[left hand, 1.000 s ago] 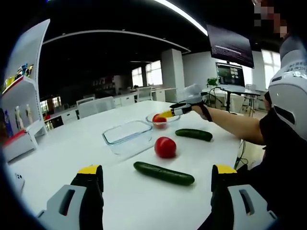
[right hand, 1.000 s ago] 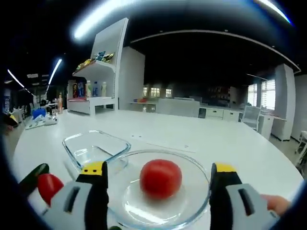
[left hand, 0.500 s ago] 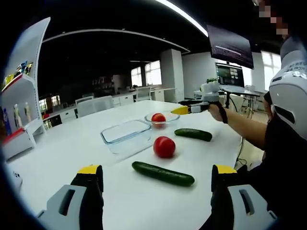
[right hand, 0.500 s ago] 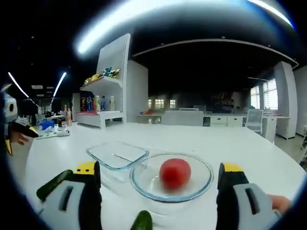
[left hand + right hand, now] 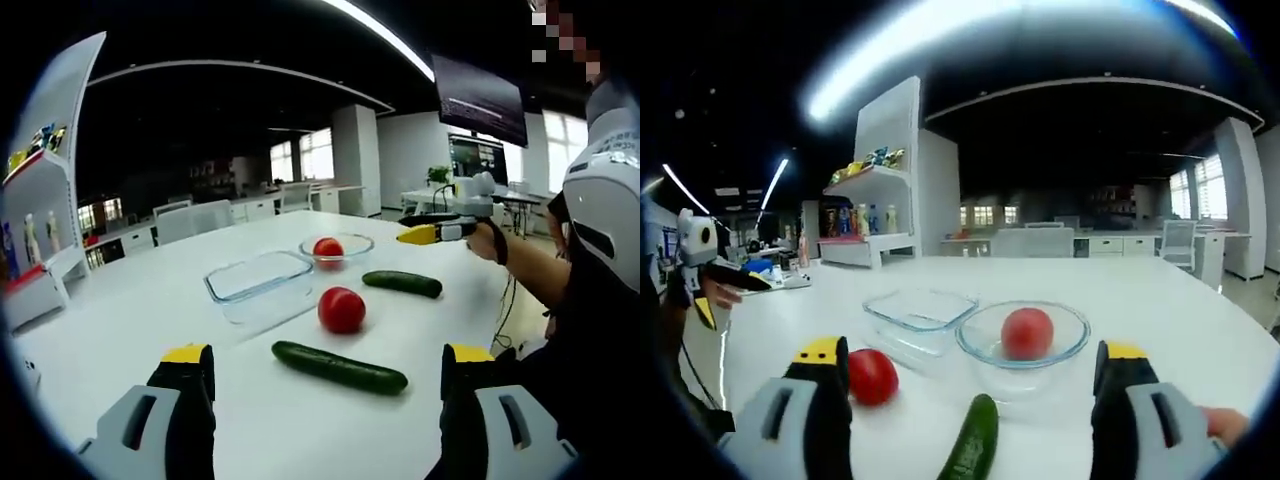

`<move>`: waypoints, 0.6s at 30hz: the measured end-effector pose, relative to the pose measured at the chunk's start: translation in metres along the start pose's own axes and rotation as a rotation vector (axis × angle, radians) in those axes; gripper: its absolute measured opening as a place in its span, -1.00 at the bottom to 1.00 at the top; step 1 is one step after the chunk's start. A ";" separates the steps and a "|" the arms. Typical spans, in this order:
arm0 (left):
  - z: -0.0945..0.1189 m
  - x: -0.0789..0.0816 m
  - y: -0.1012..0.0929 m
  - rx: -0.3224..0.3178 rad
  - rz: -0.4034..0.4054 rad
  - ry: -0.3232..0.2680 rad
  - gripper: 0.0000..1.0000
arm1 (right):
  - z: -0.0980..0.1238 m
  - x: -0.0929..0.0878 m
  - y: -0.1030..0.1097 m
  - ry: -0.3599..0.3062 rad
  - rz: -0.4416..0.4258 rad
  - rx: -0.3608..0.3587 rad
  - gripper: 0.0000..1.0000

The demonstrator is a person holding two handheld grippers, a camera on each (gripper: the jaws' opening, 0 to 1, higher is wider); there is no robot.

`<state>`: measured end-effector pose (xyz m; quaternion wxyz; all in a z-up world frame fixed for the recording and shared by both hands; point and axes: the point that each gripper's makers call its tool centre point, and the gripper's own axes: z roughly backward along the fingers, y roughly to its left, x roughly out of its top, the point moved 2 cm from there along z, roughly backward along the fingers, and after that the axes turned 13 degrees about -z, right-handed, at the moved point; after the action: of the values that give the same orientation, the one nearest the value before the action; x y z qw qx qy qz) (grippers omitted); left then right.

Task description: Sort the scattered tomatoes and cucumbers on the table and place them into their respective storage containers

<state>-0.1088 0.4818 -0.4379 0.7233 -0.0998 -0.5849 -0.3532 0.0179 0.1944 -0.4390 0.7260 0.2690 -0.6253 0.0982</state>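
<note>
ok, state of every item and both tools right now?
Left tool: open, empty.
Right tool: open, empty.
Round glass bowl: holds one tomato.
Rectangular glass container: empty.
Loose tomato: on the table, unsorted.
Near cucumber: lying on the table.
Far cucumber: lying on the table.

An open-plan office or showroom after dark: a long white worktop (image 5: 150,300) runs toward rows of white desks and chairs (image 5: 200,220), with lit monitors (image 5: 478,155) on a desk past the worktop's far right corner. A white display shelf (image 5: 875,215) stocked with bottles and packets stands beyond its far left edge, under strip ceiling lights (image 5: 380,35) and a black ceiling.
</note>
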 end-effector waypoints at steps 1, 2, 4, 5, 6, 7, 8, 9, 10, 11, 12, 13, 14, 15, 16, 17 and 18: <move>0.000 0.000 0.000 0.000 0.000 0.000 0.87 | 0.000 0.000 0.000 0.002 0.001 -0.002 0.94; -0.001 -0.001 0.000 -0.002 0.000 0.002 0.87 | 0.003 -0.001 0.000 0.005 0.007 -0.008 0.94; -0.001 -0.001 0.001 -0.002 0.001 0.003 0.87 | 0.006 0.000 0.002 0.005 0.010 -0.007 0.94; -0.001 -0.002 0.002 -0.001 0.003 0.002 0.87 | 0.009 0.000 0.003 0.006 0.007 -0.003 0.94; -0.001 -0.002 0.002 0.000 0.003 0.002 0.87 | 0.010 0.000 0.005 0.008 0.007 0.000 0.94; -0.001 -0.002 0.002 0.000 0.004 0.001 0.87 | 0.012 0.000 0.007 0.010 0.008 0.003 0.94; -0.001 -0.002 0.003 0.001 0.004 0.001 0.87 | 0.013 0.001 0.009 0.011 0.009 0.005 0.94; -0.001 -0.002 0.003 0.001 0.005 0.000 0.87 | 0.014 0.001 0.012 0.014 0.013 0.011 0.94; -0.001 -0.002 0.004 0.002 0.006 0.001 0.87 | 0.015 0.002 0.014 0.019 0.016 0.018 0.94; -0.001 -0.003 0.004 0.001 0.006 0.001 0.87 | 0.016 0.002 0.015 0.021 0.018 0.020 0.94; -0.002 -0.003 0.003 0.001 0.006 0.002 0.87 | 0.018 0.004 0.018 0.020 0.024 0.024 0.94; -0.002 -0.003 0.003 0.000 0.006 0.002 0.87 | 0.018 0.005 0.019 0.019 0.027 0.027 0.94; -0.002 -0.003 0.003 -0.001 0.007 0.001 0.87 | 0.019 0.006 0.020 0.018 0.029 0.028 0.94; -0.003 -0.003 0.002 -0.003 0.008 0.000 0.87 | 0.020 0.006 0.021 0.017 0.030 0.030 0.94; -0.003 -0.003 0.002 -0.005 0.009 -0.001 0.87 | 0.021 0.006 0.022 0.016 0.029 0.032 0.94; -0.004 -0.003 0.002 -0.005 0.009 -0.001 0.87 | 0.022 0.006 0.023 0.017 0.028 0.034 0.94; -0.004 -0.003 0.002 -0.006 0.009 -0.001 0.87 | 0.023 0.006 0.023 0.018 0.021 0.038 0.94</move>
<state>-0.1049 0.4822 -0.4417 0.7243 -0.1046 -0.5838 -0.3516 -0.0115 0.2012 -0.4252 0.7253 0.2751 -0.6195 0.1203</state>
